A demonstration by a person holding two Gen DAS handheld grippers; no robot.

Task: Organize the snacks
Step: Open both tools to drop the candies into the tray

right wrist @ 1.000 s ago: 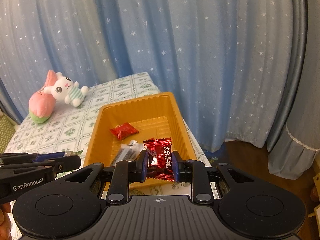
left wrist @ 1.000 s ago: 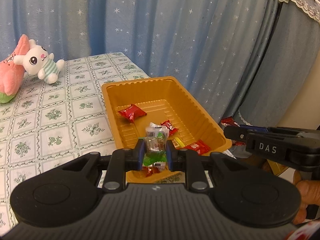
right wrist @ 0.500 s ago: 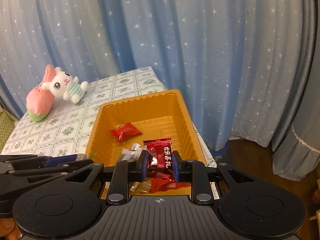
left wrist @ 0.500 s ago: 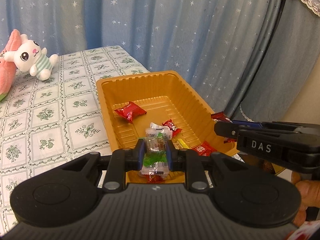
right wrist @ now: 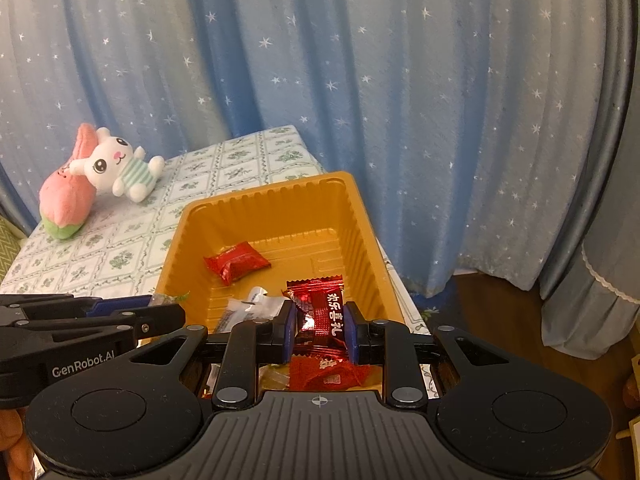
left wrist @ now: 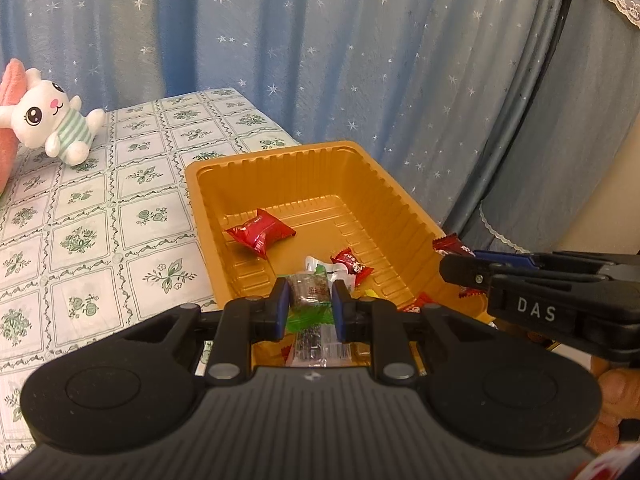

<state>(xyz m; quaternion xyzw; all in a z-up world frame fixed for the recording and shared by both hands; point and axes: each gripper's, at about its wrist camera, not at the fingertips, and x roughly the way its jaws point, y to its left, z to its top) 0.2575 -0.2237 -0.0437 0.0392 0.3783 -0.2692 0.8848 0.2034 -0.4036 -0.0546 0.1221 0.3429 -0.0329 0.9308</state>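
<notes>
An orange plastic tray (left wrist: 360, 184) (right wrist: 360, 216) lies on the tablecloth near the table's right edge. Inside it are a red snack packet (left wrist: 260, 232) (right wrist: 236, 266), a small red candy (left wrist: 352, 266), a white wrapper (right wrist: 256, 304) and more sweets at the near end. My left gripper (left wrist: 307, 300) is shut on a clear-and-green wrapped candy (left wrist: 310, 292) over the tray's near end. My right gripper (right wrist: 319, 320) is shut on a dark red candy packet (right wrist: 320, 312) with white characters, above the tray's near right part. Each gripper shows from the side in the other's view.
A white rabbit plush (left wrist: 52, 120) (right wrist: 116, 168) and a pink plush (right wrist: 68, 200) lie at the table's far left. A starred blue curtain (right wrist: 400, 100) hangs close behind the table. The floral tablecloth (left wrist: 100, 216) spreads left of the tray. Wooden floor (right wrist: 500, 320) lies to the right.
Both grippers have come forward and a little lower over the tray, each still holding its candy. The tray looks nearer in both views.
</notes>
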